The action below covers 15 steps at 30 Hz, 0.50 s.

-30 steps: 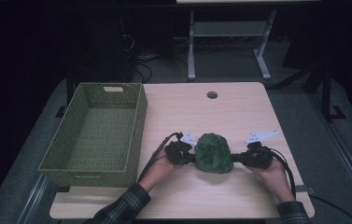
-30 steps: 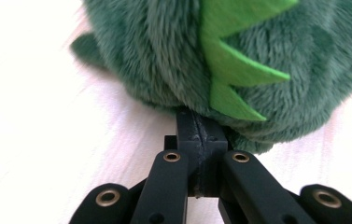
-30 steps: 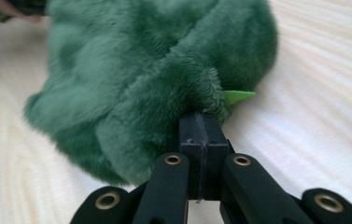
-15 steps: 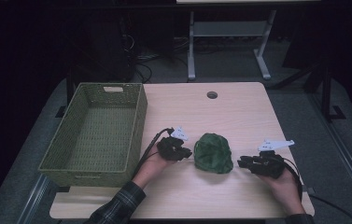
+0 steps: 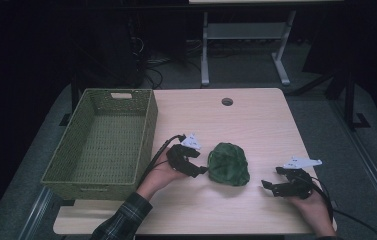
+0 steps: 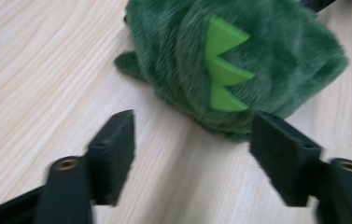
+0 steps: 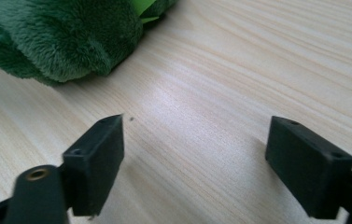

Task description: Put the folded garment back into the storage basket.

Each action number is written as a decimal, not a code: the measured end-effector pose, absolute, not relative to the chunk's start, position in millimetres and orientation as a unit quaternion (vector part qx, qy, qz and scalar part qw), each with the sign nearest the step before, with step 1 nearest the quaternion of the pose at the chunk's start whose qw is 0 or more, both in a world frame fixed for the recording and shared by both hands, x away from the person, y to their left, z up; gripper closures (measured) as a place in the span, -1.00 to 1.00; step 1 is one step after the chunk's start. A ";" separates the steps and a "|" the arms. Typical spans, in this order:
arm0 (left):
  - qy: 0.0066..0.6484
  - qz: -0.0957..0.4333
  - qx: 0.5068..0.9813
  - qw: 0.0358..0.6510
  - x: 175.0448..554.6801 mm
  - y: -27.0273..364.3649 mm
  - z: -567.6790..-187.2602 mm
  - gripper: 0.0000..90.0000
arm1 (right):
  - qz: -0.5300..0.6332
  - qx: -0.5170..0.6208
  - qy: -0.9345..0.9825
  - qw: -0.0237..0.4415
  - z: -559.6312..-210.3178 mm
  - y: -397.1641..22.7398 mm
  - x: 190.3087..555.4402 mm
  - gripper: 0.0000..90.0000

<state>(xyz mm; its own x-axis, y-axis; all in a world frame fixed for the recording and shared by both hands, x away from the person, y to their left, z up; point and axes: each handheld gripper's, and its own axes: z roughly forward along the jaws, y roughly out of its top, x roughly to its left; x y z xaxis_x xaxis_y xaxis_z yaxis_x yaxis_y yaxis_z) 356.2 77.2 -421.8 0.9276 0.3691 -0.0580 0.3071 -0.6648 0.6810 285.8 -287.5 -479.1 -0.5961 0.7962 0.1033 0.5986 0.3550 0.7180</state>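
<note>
A dark green plush toy [image 5: 228, 163] lies on the wooden table [image 5: 256, 125], with no pad touching it. In the left gripper view the plush toy [image 6: 257, 42] shows a row of light green spikes [image 6: 225, 70]. My left gripper [image 5: 199, 164] sits just left of it; its jaws have just been opening and stand wide, with nothing between them [image 6: 192, 149]. My right gripper [image 5: 271, 178] rests farther off to the toy's right, near the front edge. Its jaws have also just been opening, over bare wood [image 7: 194, 158], with the plush toy [image 7: 61, 37] ahead to the left.
A green woven basket [image 5: 148, 130], with nothing inside it, stands on the table's left side, close to my left hand. A round cable hole [image 5: 227, 101] lies at the table's back. Dark floor and a desk frame [image 5: 205, 55] lie beyond.
Both grippers were shut on the plush toy from either side; both have let go and opened. The right hand has drawn away to the right, and the left has backed off slightly.
</note>
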 end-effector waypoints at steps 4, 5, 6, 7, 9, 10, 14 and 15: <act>0.167 0.048 0.918 0.357 355.0 72.8 -412.9 -0.58 | 0.371 0.421 0.814 0.148 -481.8 -287.2 285.1 -0.69; 0.157 0.049 0.920 0.354 354.9 71.7 -409.6 -0.61 | 0.366 0.419 0.816 0.153 -481.9 -286.4 284.8 -0.69; 0.155 0.049 0.920 0.357 353.6 69.2 -406.8 -0.63 | 0.362 0.414 0.820 0.159 -482.3 -285.2 284.8 -0.70; 0.146 0.051 0.922 0.355 353.4 67.7 -403.5 -0.65 | 0.360 0.413 0.821 0.161 -482.4 -284.0 284.7 -0.73; 0.133 0.053 0.925 0.353 354.5 64.2 -397.7 -0.68 | 0.358 0.412 0.823 0.160 -482.6 -284.0 285.3 -0.76; 0.130 0.053 0.923 0.358 355.3 62.1 -395.8 -0.68 | 0.357 0.413 0.822 0.159 -482.5 -284.0 285.3 -0.77; 0.112 0.052 0.931 0.344 362.7 50.9 -390.3 -0.68 | 0.357 0.413 0.823 0.160 -482.6 -284.1 285.5 -0.77; 0.109 0.050 0.932 0.343 364.4 47.3 -389.4 -0.68 | 0.357 0.413 0.823 0.160 -482.7 -284.1 285.5 -0.77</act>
